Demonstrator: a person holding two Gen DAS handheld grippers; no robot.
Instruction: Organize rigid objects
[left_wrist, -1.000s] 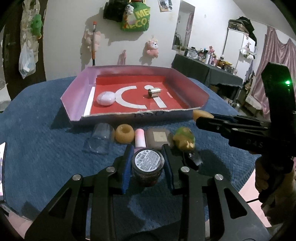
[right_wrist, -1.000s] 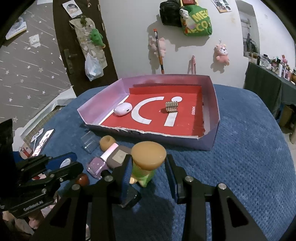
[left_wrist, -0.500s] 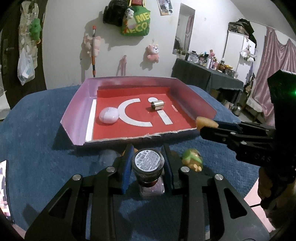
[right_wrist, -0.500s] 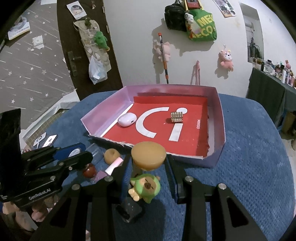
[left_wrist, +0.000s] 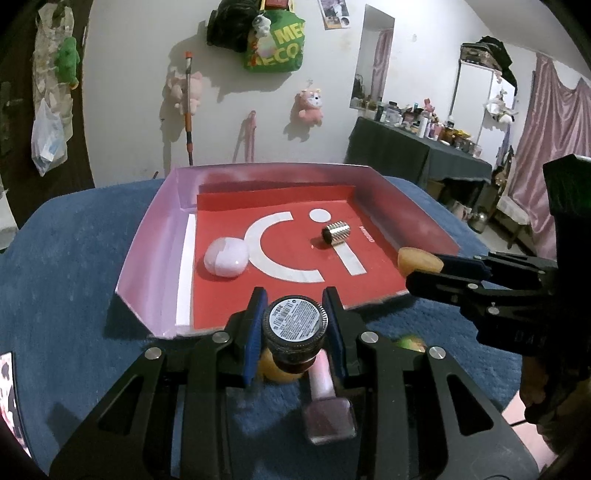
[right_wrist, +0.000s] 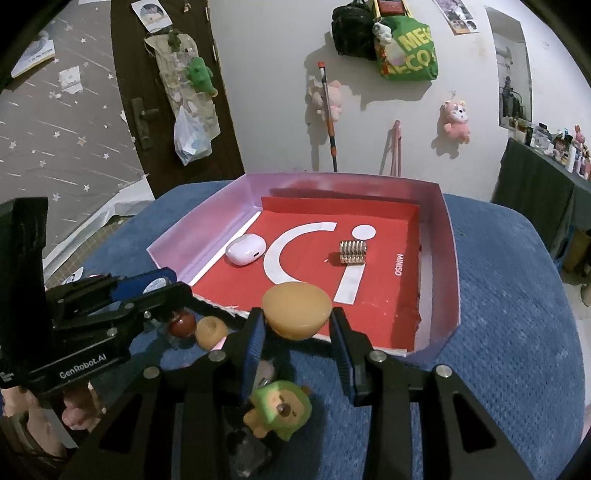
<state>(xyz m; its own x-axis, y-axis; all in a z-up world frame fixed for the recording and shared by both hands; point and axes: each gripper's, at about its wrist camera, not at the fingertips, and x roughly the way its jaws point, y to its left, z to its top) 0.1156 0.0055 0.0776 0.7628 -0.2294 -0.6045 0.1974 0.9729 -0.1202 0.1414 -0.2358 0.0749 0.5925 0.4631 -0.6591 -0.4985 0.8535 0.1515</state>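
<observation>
My left gripper (left_wrist: 295, 306) is shut on a small bottle (left_wrist: 295, 322) with a black ridged cap and a barcode sticker, held above the near wall of the pink tray (left_wrist: 147, 254). My right gripper (right_wrist: 296, 314) is shut on a tan dome-shaped piece (right_wrist: 297, 309) over the tray's (right_wrist: 452, 258) near edge. The right gripper (left_wrist: 439, 266) and its tan piece (left_wrist: 419, 260) also show in the left wrist view, at the right. On the tray's red floor lie a white earbud case (left_wrist: 226, 256) and a ridged silver cylinder (left_wrist: 335, 233).
On the blue cloth below the grippers lie a pink nail polish bottle (left_wrist: 327, 402), a tan ring (right_wrist: 211, 332) and a green toy figure (right_wrist: 279, 406). The left gripper (right_wrist: 173, 286) reaches in at the left of the right wrist view. A dark table with bottles (left_wrist: 417, 151) stands behind.
Both grippers have moved forward to the tray's near edge with their objects held. The row of loose items has slid down under the fingers.
</observation>
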